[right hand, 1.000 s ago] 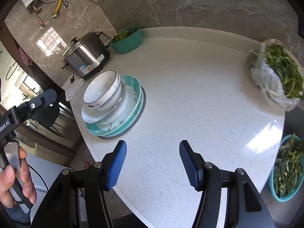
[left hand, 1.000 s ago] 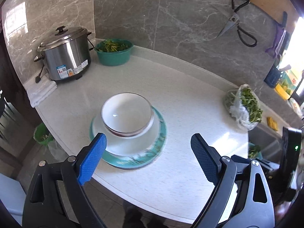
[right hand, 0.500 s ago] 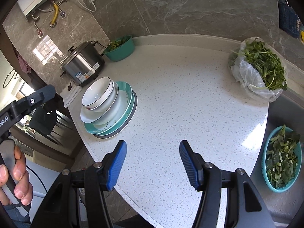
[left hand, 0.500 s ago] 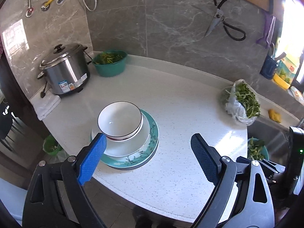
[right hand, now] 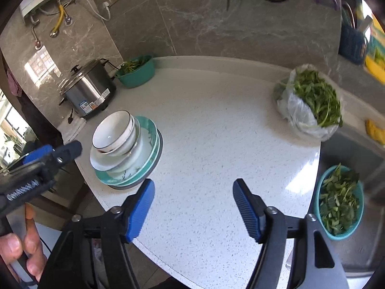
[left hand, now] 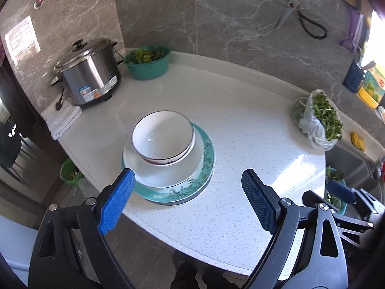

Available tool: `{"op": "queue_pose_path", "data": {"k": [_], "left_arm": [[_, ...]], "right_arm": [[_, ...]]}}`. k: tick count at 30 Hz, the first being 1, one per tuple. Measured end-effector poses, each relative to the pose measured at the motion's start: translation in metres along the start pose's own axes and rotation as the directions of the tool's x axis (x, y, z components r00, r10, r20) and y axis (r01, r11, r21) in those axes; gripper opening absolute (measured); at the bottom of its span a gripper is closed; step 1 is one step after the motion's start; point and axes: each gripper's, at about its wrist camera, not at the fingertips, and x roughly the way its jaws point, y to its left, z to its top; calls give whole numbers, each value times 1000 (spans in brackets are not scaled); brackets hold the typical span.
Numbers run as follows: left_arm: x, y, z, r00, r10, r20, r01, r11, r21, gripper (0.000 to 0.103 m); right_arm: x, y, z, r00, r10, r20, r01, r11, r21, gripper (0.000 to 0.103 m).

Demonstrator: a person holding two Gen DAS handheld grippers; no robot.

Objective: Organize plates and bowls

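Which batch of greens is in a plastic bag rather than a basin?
The greens in the clear plastic bag at the counter's far right edge. The others sit in teal basins: one beside the steel cooker, one off the counter's right side.

We look down at the counter (left hand: 252, 130) from both hands, and both views share the stacked dishes (left hand: 168, 154) (right hand: 125, 149).
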Motion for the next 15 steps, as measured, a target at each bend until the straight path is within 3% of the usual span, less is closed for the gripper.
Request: {"op": "queue_pose_path", "data": {"k": [15], "left_arm": [[7, 41, -3, 999, 30, -15, -31, 999, -34, 90]], "right_arm": [[-4, 53, 22, 997, -66, 42, 70, 992, -104, 74]]}}
